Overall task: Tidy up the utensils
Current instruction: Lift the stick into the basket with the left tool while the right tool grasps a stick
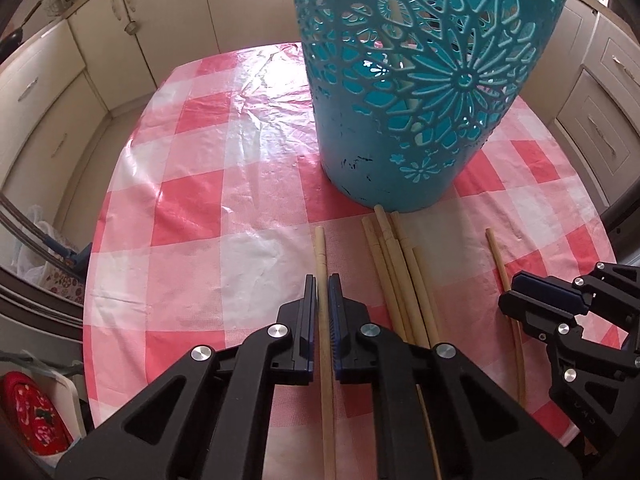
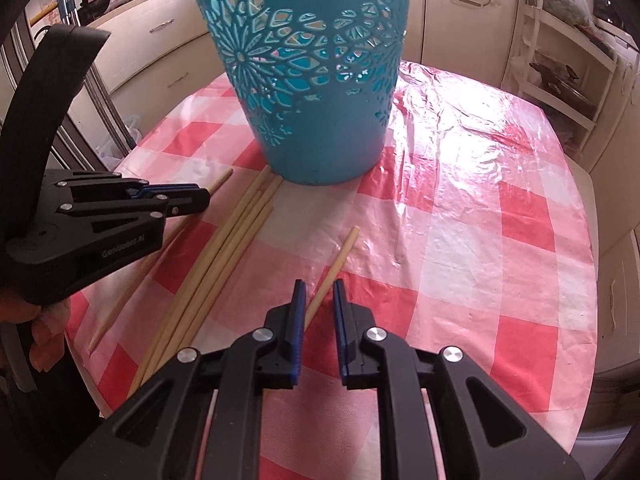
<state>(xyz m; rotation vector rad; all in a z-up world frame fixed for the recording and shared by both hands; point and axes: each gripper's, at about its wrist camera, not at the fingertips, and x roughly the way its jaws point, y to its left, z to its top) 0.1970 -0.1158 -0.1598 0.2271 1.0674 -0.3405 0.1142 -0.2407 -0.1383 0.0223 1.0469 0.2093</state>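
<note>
I have both grippers over the near edge of the bench [image 1: 192,208], which wears a pink and white checked cover. The teal bin [image 1: 400,100] stands upright toward the middle of the bench, and through its cut-out wall I can make out pale sticks already standing inside, so part of the sorting looks done; how many are in there I cannot tell.

What is left lies flat on the cover between the bin and the near edge. My left gripper [image 1: 323,292] has its jaws clamped on a single chopstick [image 1: 320,248], which lies apart on the left of the rest and points toward the bin. Just beside it on the right is a loose bundle of chopsticks [image 1: 394,264], several lying together with their far ends nearly touching the foot of the bin. Further right lies one thinner chopstick [image 2: 340,258] by itself; my right gripper [image 2: 319,300] sits over it with the jaws close together and a slim gap showing on one side, and I cannot tell whether the pads actually press on it.

My judgement: early to midway. Neither stick is lifted off the cover yet, and the whole bundle is untouched.
</note>
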